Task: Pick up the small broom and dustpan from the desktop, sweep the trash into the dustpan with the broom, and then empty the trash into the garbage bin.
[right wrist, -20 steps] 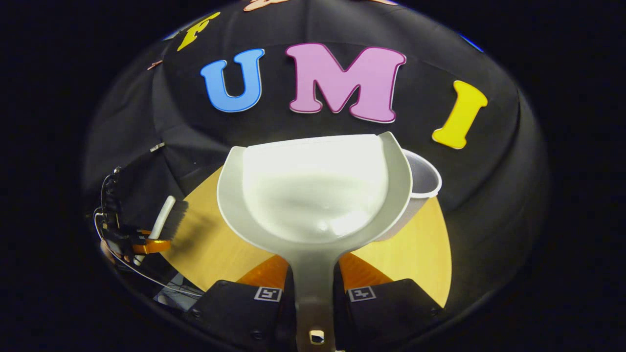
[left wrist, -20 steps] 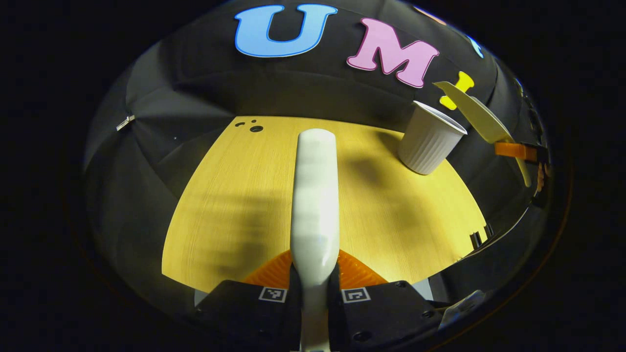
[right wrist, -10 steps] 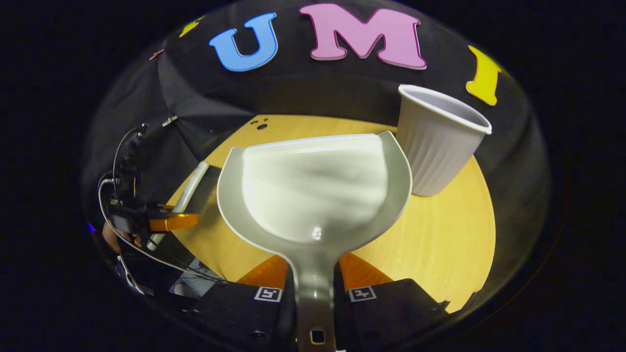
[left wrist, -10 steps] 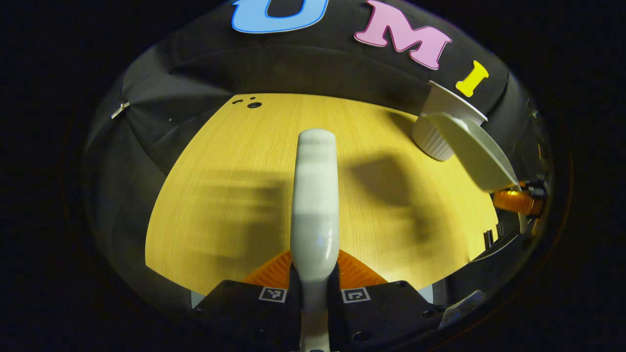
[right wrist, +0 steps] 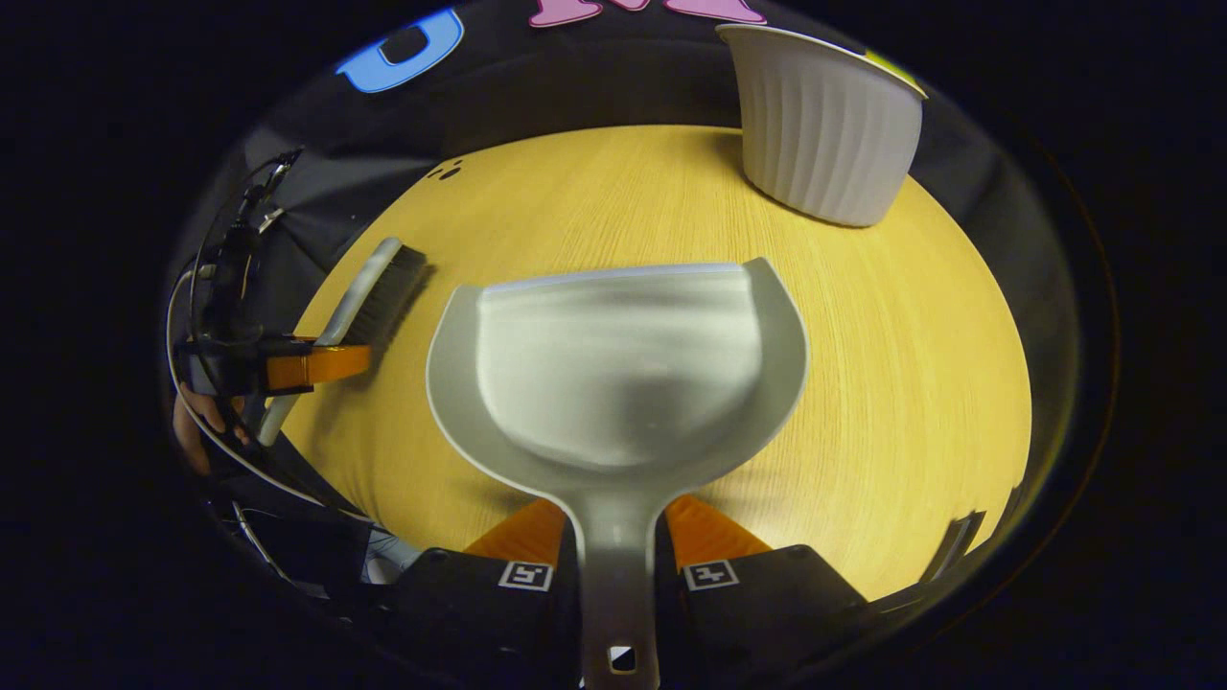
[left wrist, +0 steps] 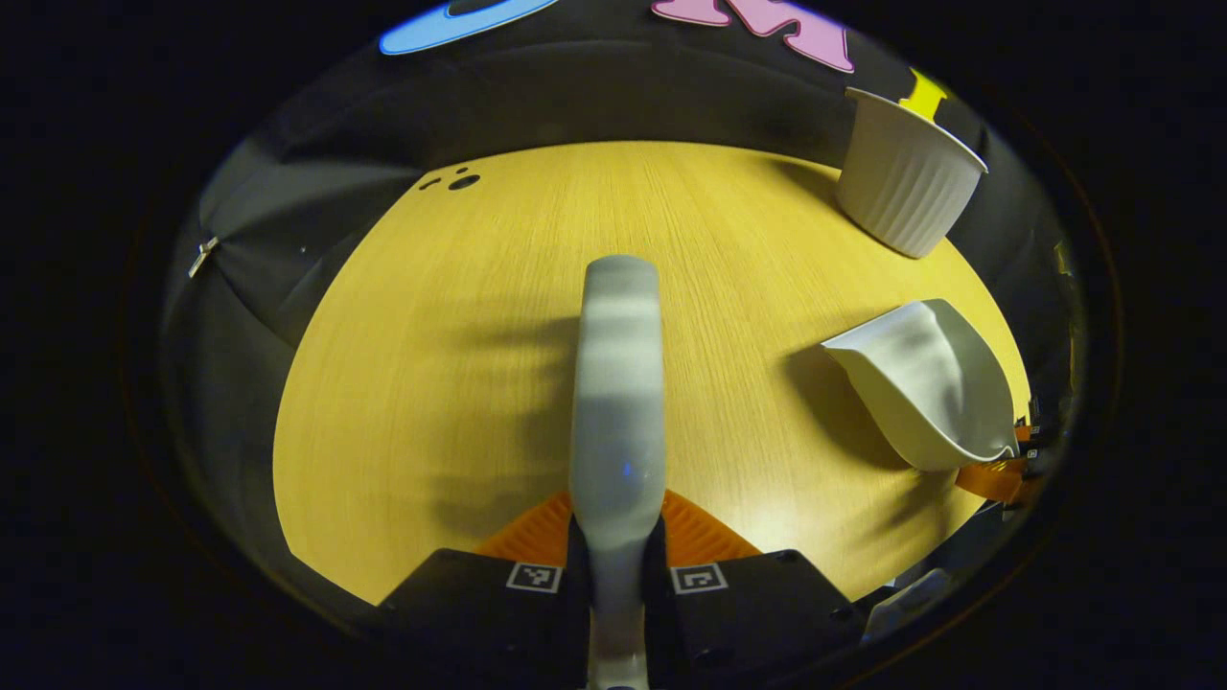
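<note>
Left gripper (left wrist: 618,551) is pinching the white plastic handle of the small broom (left wrist: 616,383), orange ribbed fingers (left wrist: 537,532) pressing on both sides of the neck; the handle is running straight ahead over the yellow wood-grain desktop (left wrist: 431,364). In the right gripper view the same broom is showing its dark bristle block (right wrist: 388,292) angling down toward the desk at the left edge, with a hand (right wrist: 192,431) behind the rig. Right gripper (right wrist: 613,565) is clamping the flat handle of the pale grey plastic dustpan (right wrist: 613,364), pan mouth pointing forward, sitting low over the desktop; whether the lip is touching the wood I cannot tell. From the left gripper view the dustpan is lying off to the right, near the desk edge, and the white ribbed plastic garbage bin (right wrist: 824,125) is standing upright at the far right corner, well apart from both tools. Pan interior is looking empty, no trash visible on the desk. Handling judgement: both tools are reading as light, rigid, smooth plastic, so slipping and twisting in the jaws is the main risk; gripping at the handle neck close to the head, as now, is probably giving the best control. Bristles are likely soft and will be flexing under load. Bin is looking light and tippable, so I'd be avoiding knocking the rim.
</note>
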`<state>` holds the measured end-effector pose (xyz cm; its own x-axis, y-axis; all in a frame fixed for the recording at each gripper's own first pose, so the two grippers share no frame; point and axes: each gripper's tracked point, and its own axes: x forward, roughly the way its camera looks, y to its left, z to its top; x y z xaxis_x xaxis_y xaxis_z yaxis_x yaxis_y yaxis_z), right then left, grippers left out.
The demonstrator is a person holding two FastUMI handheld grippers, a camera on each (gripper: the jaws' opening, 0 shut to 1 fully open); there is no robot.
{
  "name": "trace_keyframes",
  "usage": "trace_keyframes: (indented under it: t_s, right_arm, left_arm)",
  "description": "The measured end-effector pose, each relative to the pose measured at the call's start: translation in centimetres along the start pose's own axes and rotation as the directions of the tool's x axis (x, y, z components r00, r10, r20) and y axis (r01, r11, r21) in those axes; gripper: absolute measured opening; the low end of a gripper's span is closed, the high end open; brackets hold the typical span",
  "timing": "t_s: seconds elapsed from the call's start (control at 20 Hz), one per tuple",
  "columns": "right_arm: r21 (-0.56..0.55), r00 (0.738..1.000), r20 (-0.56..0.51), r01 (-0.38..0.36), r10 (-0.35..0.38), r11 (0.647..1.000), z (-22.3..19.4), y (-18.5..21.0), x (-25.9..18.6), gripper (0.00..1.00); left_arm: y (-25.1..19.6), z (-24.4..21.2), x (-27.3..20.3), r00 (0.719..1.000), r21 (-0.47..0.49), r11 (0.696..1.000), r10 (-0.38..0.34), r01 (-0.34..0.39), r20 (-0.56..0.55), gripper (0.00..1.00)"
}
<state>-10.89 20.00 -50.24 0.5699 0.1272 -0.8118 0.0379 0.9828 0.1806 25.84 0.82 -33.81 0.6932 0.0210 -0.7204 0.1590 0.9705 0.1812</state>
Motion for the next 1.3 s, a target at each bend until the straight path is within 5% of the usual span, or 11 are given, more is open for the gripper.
trace_keyframes:
  t_s: [0.25,0.4,0.5,0.55,0.65,0.95,1.3]
  right_arm:
    - [0.027,0.999,0.011,0.045,-0.045,0.999,0.1,0.1,1.0,0.31]
    - [0.055,1.0,0.01,0.016,-0.017,0.998,0.2,1.0,1.1,0.4]
    - [0.065,1.0,0.006,-0.008,0.008,0.998,0.3,1.5,1.1,0.49]
    - [0.068,1.0,0.011,-0.022,0.021,0.997,0.5,1.8,1.1,0.6]
    - [0.062,0.999,0.03,-0.02,0.018,0.998,1.1,1.5,0.0,1.0]
    - [-0.014,0.972,0.236,-0.009,0.012,1.0,6.6,-1.3,-6.7,0.99]
    - [-0.142,0.852,0.516,-0.018,0.089,0.99,15.3,-5.6,-16.4,0.99]
  left_arm:
    - [0.5,0.4,1.1,0.999,0.034,0.999,0.034,-0.034,-0.001,0.29]
    - [0.2,0.0,0.6,0.999,0.052,0.998,0.036,-0.035,-0.016,0.3]
    - [-0.1,-0.3,-0.2,1.0,0.043,0.999,0.018,-0.017,-0.016,0.43]
    - [-0.3,-0.3,-0.8,1.0,0.042,0.999,0.016,-0.015,-0.007,0.62]
    - [0.0,0.2,-3.0,0.999,0.049,0.998,0.043,-0.045,0.032,1.0]
    - [-1.4,5.1,-13.3,0.946,0.032,0.987,0.141,-0.157,0.291,0.97]
    - [-7.7,8.8,-24.9,0.816,-0.148,0.979,0.197,-0.138,0.544,0.97]
